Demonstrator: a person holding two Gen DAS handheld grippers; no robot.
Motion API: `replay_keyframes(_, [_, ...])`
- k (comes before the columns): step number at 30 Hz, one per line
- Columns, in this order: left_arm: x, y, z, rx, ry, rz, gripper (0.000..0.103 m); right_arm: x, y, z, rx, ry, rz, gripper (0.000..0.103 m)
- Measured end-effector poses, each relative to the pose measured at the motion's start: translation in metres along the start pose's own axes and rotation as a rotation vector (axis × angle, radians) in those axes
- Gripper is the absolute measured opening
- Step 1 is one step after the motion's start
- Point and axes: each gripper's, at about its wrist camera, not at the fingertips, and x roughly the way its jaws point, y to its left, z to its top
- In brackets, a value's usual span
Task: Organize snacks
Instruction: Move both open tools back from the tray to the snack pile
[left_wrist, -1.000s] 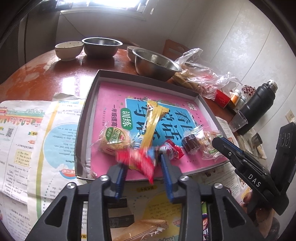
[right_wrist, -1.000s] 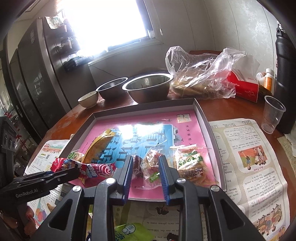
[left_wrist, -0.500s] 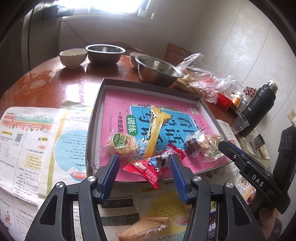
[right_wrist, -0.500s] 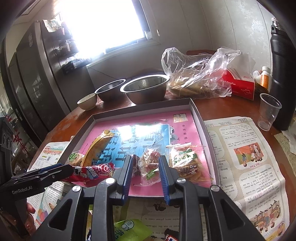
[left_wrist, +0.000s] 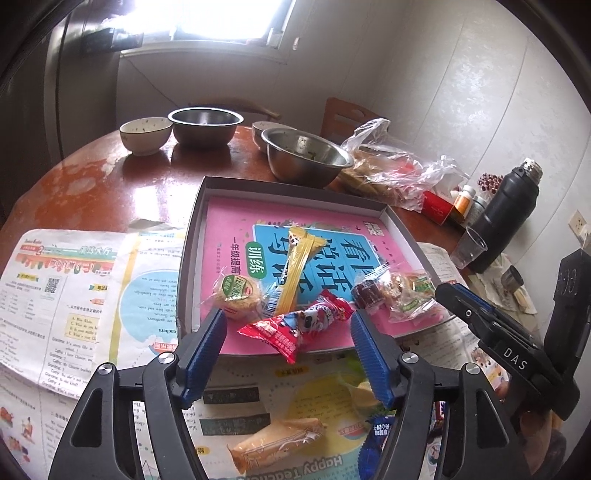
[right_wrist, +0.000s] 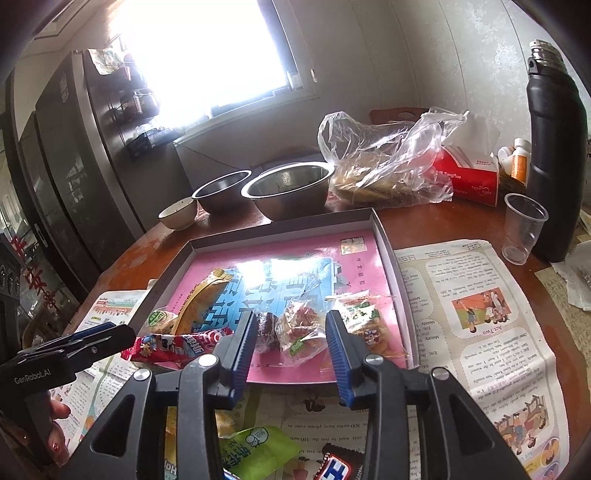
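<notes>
Your left tongs (left_wrist: 288, 332): opening, pads clear of the red packet (left_wrist: 295, 326) lying on the tray's (left_wrist: 192, 236) near rim | your right tongs (right_wrist: 290, 338): opening, clear candy bag (right_wrist: 299, 330) loose between them in the tray | beyond: yellow bar (left_wrist: 297, 258), round cake (left_wrist: 236, 291) | far tabletop (left_wrist: 92, 177): steel bowls (left_wrist: 306, 157).

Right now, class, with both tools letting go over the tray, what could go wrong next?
1. The red snack packet lies across the tray's near rim, half overhanging the newspaper; a nudge from the opening left tool could tip it out.
2. The right tool is opening around clear-wrapped sweets; the loose wrapper might snag on a pad and drag out.
3. The plastic cup looks easy to knock over.
</notes>
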Motion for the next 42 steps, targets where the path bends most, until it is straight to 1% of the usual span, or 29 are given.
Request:
replay_keyframes(9, [-0.008, -0.008, -0.008, 0.024, 0.009, -0.005, 0.072, -0.016, -0.003, -0.007, -0.002, 0.001, 0.005, 0.047])
replay_keyframes(23, [-0.014, -0.013, -0.016, 0.045, 0.02, 0.007, 0.072, -0.033, -0.005, -0.018, -0.004, 0.011, -0.002, 0.049])
replay_keyframes(37, [-0.021, -0.01, -0.028, 0.051, 0.041, 0.014, 0.073, -0.046, 0.005, -0.032, -0.035, 0.032, 0.022, 0.05])
replay_keyframes(40, [-0.022, -0.007, -0.032, 0.047, 0.049, 0.022, 0.073, -0.048, 0.007, -0.035, -0.043, 0.039, 0.031, 0.054])
replay_keyframes(42, [-0.022, -0.006, -0.035, 0.046, 0.059, 0.025, 0.073, -0.049, 0.009, -0.037, -0.048, 0.046, 0.036, 0.059])
